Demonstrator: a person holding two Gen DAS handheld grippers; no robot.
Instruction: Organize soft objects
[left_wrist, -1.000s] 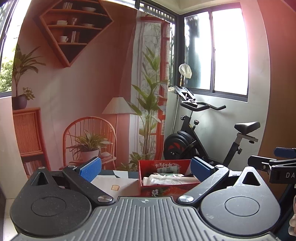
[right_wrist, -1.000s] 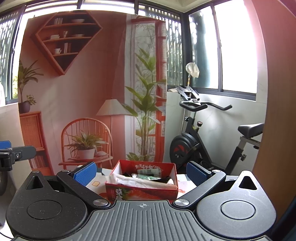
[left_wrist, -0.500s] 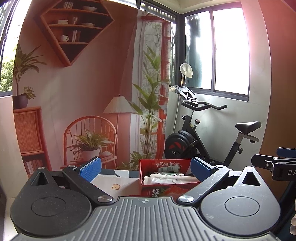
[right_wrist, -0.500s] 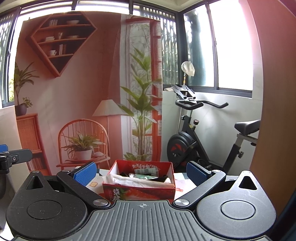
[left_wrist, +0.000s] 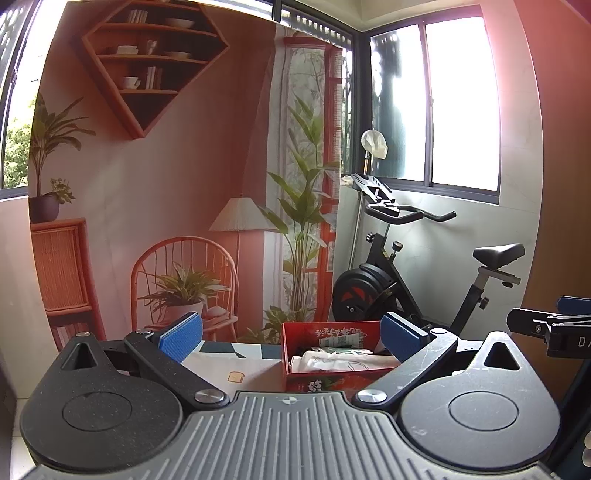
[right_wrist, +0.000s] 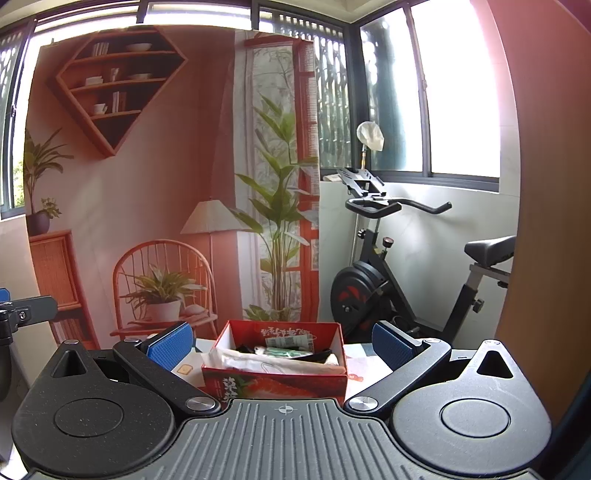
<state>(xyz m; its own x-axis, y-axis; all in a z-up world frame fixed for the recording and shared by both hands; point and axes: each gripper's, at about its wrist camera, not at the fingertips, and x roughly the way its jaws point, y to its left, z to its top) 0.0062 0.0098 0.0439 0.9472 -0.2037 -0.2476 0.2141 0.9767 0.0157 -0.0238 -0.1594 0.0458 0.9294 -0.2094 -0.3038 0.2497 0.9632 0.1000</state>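
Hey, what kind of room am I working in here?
Probably an enclosed home balcony or sunroom: a black exercise bike by sliding windows, and a printed fabric backdrop of a living room behind the table.

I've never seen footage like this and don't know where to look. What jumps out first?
Up close, two open grippers with blue pads fill the foreground, the left gripper and the right gripper. Just ahead on the table sits a red box stuffed with soft white and green items. Behind it hangs a printed backdrop of a cosy room, with a black exercise bike to its right.
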